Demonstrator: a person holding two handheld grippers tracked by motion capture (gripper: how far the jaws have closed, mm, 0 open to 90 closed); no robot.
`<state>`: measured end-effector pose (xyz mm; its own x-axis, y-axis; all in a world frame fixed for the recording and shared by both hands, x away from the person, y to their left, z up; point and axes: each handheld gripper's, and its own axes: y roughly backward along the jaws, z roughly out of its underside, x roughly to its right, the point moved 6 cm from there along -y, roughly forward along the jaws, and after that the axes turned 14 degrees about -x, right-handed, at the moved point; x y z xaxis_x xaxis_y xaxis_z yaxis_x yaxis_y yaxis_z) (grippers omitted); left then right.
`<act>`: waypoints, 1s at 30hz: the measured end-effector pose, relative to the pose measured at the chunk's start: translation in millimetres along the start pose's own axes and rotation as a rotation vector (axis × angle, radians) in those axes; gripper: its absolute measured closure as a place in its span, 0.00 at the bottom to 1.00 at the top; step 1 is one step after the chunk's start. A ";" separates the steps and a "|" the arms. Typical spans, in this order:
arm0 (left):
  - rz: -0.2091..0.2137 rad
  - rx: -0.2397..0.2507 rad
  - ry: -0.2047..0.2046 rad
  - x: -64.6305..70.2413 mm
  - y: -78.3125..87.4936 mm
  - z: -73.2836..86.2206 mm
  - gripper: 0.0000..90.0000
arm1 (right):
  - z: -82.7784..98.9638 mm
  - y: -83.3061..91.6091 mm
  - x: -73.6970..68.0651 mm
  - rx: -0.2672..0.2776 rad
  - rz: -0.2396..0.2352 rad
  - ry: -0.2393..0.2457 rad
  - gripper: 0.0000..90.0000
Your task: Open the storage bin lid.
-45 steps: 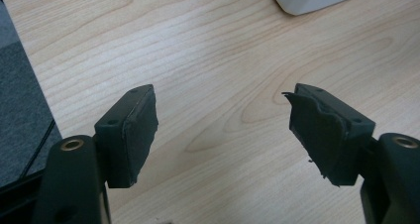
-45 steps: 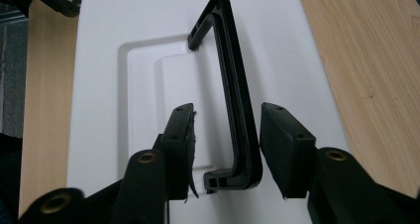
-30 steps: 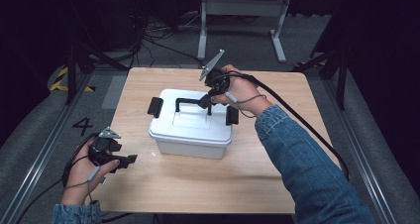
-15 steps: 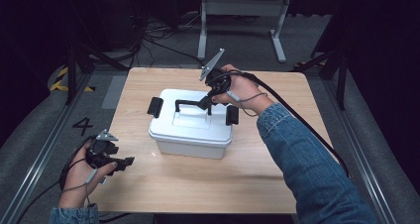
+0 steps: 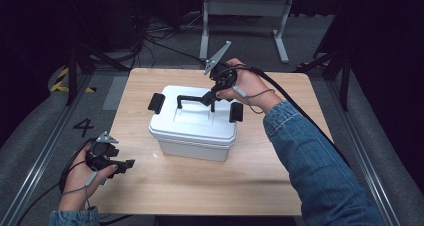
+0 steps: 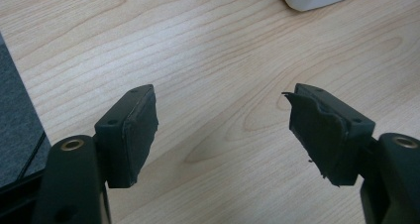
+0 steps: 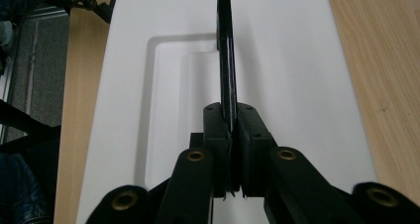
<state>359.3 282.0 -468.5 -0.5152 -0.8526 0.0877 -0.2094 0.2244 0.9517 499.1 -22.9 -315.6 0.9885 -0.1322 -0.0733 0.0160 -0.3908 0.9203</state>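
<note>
The white box [image 5: 194, 128] sits near the middle of the wooden table [image 5: 280, 178], its lid on and a black latch [image 5: 156, 102] hanging at each end. Its black handle [image 5: 195, 98] stands raised over the recessed panel of the lid, running along the box's length.

The right gripper [image 5: 212, 98] has come in over the far right part of the lid, and its jaws have just been closing; they are now clenched on the handle. In the right gripper view the thin handle bar [image 7: 226, 50] runs straight out from between the pads [image 7: 247, 130], held edge-on and centred.

The left gripper [image 5: 127, 164] hovers low over the near left corner of the table, well apart from the box, jaws spread wide with nothing between them; the left gripper view shows bare wood under its pads [image 6: 136, 130].

As I judge it, the step in hand is lifting the box by its handle. The grip sits toward one end of the bar, so the box may tip; a slow, straight pull upward would help, with the bar kept level. Both latches look to be hanging loose, so the lid alone may come away.
</note>
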 end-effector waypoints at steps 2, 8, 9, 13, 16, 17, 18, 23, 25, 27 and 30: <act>-0.001 0.000 0.001 0.6 -0.5 -1.2 0.31 | 0.9 7.0 -1.3 0.010 0.007 -0.003 0.95; 0.004 0.000 -0.007 1.5 -1.9 -6.6 0.31 | 4.7 18.2 -2.2 0.025 0.022 -0.003 0.95; 0.003 -0.004 -0.012 1.5 -2.7 -8.5 0.31 | 7.6 24.8 -2.6 0.031 0.030 -0.007 0.95; 0.005 -0.006 -0.023 1.7 -4.3 -12.7 0.31 | 15.1 36.2 -2.3 0.047 0.042 -0.015 0.95; 0.006 -0.011 -0.025 2.4 -6.2 -15.3 0.31 | 23.2 43.8 -1.3 0.054 0.052 -0.032 0.95; 0.010 -0.015 -0.023 3.0 -6.8 -16.0 0.31 | 26.2 46.4 -0.8 0.054 0.057 -0.037 0.95; 0.010 -0.018 -0.027 3.1 -7.5 -16.9 0.31 | 29.1 49.0 0.0 0.054 0.064 -0.039 0.95; 0.011 -0.021 -0.031 4.2 -9.3 -19.9 0.31 | 44.4 62.4 1.5 0.076 0.075 -0.063 0.95; 0.010 -0.027 -0.034 3.9 -9.9 -20.3 0.30 | 51.4 67.6 2.5 0.082 0.083 -0.074 0.95; 0.006 -0.027 -0.032 3.8 -10.6 -20.6 0.31 | 60.0 73.4 4.1 0.089 0.092 -0.086 0.95; 0.005 -0.031 -0.037 3.9 -10.7 -20.3 0.31 | 69.2 79.0 5.6 0.095 0.099 -0.101 0.95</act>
<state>376.4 266.6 -472.4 -0.5470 -0.8331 0.0823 -0.1807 0.2135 0.9601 495.5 -117.5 -269.9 0.9644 -0.2633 -0.0262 -0.1001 -0.4546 0.8851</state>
